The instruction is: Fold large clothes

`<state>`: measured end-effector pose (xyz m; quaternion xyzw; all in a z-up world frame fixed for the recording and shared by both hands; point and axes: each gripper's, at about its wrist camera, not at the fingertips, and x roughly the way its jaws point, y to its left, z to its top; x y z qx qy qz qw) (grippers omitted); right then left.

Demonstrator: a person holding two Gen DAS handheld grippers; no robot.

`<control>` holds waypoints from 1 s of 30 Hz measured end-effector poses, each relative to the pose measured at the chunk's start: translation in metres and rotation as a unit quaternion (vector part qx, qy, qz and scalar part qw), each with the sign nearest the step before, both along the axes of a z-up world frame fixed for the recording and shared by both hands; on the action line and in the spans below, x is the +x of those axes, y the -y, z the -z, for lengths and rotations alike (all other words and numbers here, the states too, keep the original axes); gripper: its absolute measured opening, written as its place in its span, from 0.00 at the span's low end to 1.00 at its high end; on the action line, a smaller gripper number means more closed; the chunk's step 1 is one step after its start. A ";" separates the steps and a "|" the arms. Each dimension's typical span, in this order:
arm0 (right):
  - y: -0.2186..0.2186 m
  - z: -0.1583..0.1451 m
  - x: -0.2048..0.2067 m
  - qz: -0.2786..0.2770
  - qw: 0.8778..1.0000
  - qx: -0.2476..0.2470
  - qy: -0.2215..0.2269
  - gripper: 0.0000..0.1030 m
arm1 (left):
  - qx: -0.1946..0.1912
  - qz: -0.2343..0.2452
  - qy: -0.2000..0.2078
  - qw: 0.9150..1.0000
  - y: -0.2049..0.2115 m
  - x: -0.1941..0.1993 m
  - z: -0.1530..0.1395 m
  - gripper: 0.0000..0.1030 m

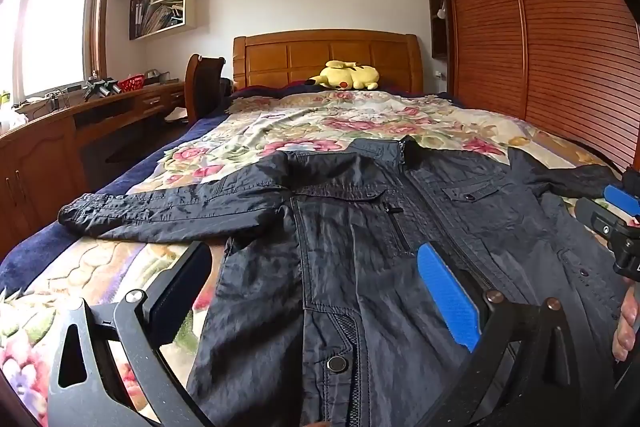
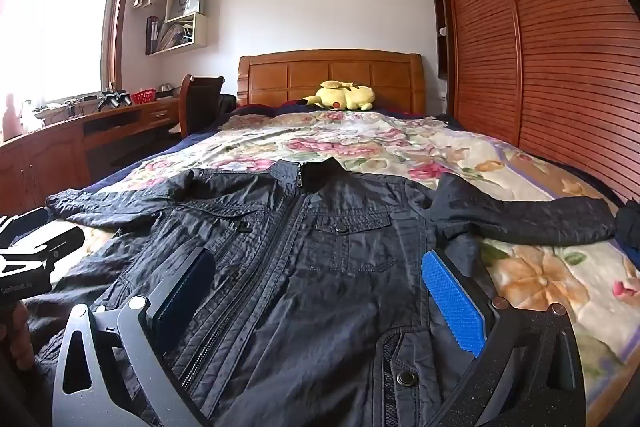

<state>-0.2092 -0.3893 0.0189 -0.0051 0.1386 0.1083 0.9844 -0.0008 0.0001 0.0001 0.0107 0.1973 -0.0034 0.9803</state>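
**Both grippers spread wide above a dark jacket laid flat on the bed**

Left gripper (image 1: 312,291) released, jaws spread wide, nothing clamped between them, hovering over the lower left half of the jacket (image 1: 360,247); right gripper (image 2: 316,295) likewise released, jaws apart, empty, poised over the jacket's lower right half beside the zip; blue pad (image 2: 452,303) showing on one finger of each. Dark navy jacket spread front-up on the bed (image 2: 540,283), zipped, collar toward the headboard (image 2: 332,75), sleeves stretched out to either side; floral quilt (image 1: 100,267) beneath. Farther off, a yellow plush toy (image 1: 346,75) lying against the headboard; wooden louvred wardrobe (image 1: 560,47) along the right; bench (image 1: 80,115) under the window on the left, cluttered with small items, a red basket (image 1: 132,83) among them; chair (image 1: 204,87) beside the bed; wall shelves (image 1: 168,3) above.
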 end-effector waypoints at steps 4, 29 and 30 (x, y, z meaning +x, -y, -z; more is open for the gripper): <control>0.000 0.000 0.000 0.000 1.000 0.000 0.000 1.00 | 0.002 0.001 -0.001 1.000 0.000 0.000 0.000 1.00; 0.001 0.001 0.000 0.000 1.000 0.002 0.001 1.00 | 0.004 0.001 0.004 1.000 0.006 -0.006 -0.008 1.00; 0.001 0.001 0.000 0.000 1.000 0.002 0.001 1.00 | 0.004 0.001 0.005 1.000 0.005 -0.006 -0.007 1.00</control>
